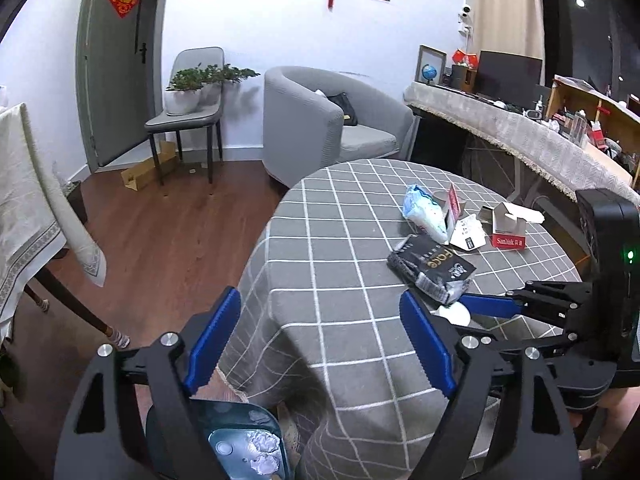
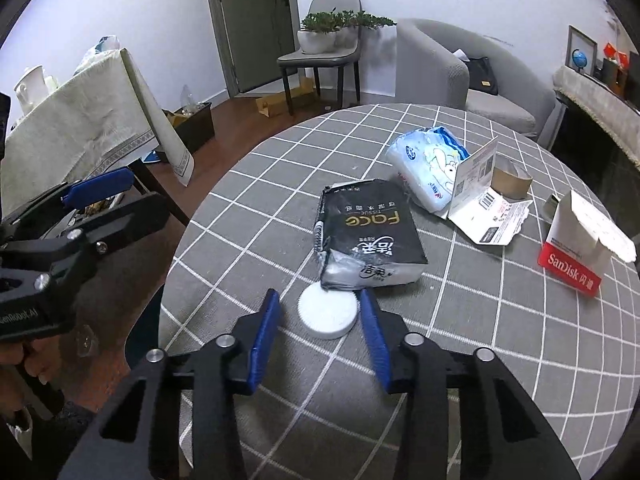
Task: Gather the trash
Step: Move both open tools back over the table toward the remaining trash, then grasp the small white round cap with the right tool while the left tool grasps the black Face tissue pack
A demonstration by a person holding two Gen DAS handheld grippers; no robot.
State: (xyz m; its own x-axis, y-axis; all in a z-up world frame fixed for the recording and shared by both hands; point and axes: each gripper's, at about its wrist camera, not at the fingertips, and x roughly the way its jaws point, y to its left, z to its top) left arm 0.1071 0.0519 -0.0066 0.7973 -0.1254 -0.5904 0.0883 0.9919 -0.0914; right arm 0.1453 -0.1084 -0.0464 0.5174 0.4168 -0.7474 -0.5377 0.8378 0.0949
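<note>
Step in hand: the right hand-held gripper [image 2: 320, 312] is lined up on a white ridged cap [image 2: 327, 311], apparently the next piece of trash to pick up.
Right hand-held gripper: jaws apart, one blue finger on each side of the cap, neither clearly touching it.
Left hand-held gripper [image 1: 320, 340]: jaws wide apart and holding nothing, hanging over the near edge of the bench [image 1: 340, 280], above a bin [image 1: 240, 452] on the floor.
Next move, as I judge it: bring the right jaws together on the cap's rim, lift it clear of the black tissue pack [image 2: 368, 236], then carry it to the bin. The cap is low and flat, so the fingers need to sit close to the cloth to catch its edge.
Cap, look: round, white, low, with a finely ridged rim; lies flat on the grey checked cloth near the bench's front edge, its far side tucked against or just under the torn end of the tissue pack.
Other trash on the bench: a blue-and-white plastic wrapper [image 2: 428, 160], a torn white card package [image 2: 480, 216] and an opened red-and-white SanDisk box [image 2: 576, 252], all farther back and to the right.
Bin, look: dark, with crumpled white paper already inside; partly hidden by the left gripper.
Risk: the closing jaws may nudge the tissue pack or flip the cap.
</note>
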